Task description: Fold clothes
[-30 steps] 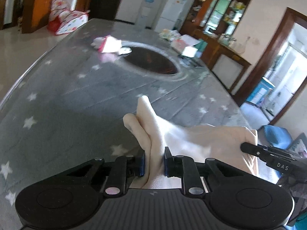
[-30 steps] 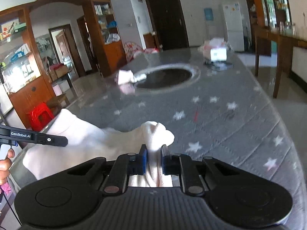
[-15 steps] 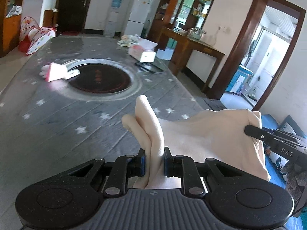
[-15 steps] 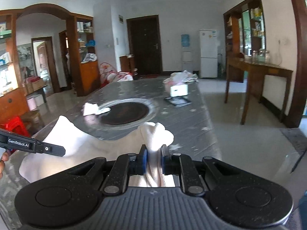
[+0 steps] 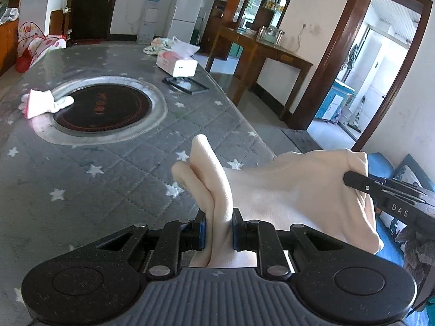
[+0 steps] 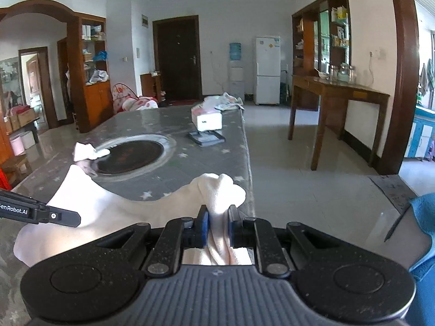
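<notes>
Left gripper [image 5: 218, 232]: clamped on a bunched corner of the cream garment [image 5: 296, 190].
Right gripper [image 6: 218, 229]: pinched on the opposite corner.
Garment: stretched between both, lifted over the table's [image 5: 108, 168] near edge.
Risk: uneven pull — a thick bunch could slip and skew the fold.
Containers: tissue box [image 5: 176, 63] near the far right edge, a tissue poking out.

I see a grey star-patterned table [image 5: 114, 168] with a round dark inset [image 5: 103, 107], a tissue box [image 5: 176, 63] beside a flat black tray [image 5: 186, 84], and a white fridge [image 6: 267, 70] against the far wall.
</notes>
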Demonstrator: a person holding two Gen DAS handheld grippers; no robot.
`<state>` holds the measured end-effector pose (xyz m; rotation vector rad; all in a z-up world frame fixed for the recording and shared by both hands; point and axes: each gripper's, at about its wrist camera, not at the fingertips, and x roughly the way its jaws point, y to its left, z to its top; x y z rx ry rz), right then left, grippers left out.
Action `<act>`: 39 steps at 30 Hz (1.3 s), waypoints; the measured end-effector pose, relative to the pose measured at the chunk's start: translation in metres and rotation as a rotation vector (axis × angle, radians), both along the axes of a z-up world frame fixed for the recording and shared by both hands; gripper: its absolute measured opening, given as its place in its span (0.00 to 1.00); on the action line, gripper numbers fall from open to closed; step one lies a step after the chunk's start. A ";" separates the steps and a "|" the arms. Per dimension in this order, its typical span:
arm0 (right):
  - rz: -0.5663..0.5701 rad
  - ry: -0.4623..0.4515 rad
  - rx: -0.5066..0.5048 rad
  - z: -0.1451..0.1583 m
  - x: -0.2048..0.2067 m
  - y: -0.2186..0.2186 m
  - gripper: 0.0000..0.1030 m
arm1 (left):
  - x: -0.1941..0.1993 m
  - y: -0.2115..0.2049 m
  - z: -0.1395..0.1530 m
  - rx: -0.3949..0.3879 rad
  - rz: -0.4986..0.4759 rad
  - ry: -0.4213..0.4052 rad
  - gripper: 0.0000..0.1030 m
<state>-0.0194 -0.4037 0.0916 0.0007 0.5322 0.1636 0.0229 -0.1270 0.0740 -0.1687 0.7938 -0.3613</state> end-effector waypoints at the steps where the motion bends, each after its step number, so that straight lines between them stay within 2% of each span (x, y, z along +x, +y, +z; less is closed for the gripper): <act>1: -0.003 0.007 -0.001 -0.004 0.002 -0.002 0.12 | 0.001 -0.002 -0.003 0.002 -0.002 0.007 0.19; 11: -0.014 0.073 -0.001 -0.038 0.012 -0.008 0.12 | 0.008 -0.011 -0.035 0.043 -0.002 0.078 0.21; 14: -0.018 0.095 -0.003 -0.044 0.016 -0.010 0.13 | 0.009 -0.007 -0.039 0.051 0.006 0.091 0.29; 19: -0.035 0.123 -0.018 -0.054 0.023 -0.015 0.17 | 0.012 0.001 -0.041 0.057 0.022 0.100 0.32; 23: -0.029 0.122 -0.017 -0.054 0.027 -0.014 0.19 | 0.014 0.008 -0.036 0.071 0.051 0.085 0.42; 29: -0.012 0.112 -0.005 -0.051 0.033 -0.010 0.19 | 0.022 0.010 -0.023 0.081 0.080 0.033 0.42; 39: 0.050 0.149 -0.010 -0.067 0.061 0.017 0.19 | 0.042 -0.010 -0.035 0.123 0.028 0.032 0.40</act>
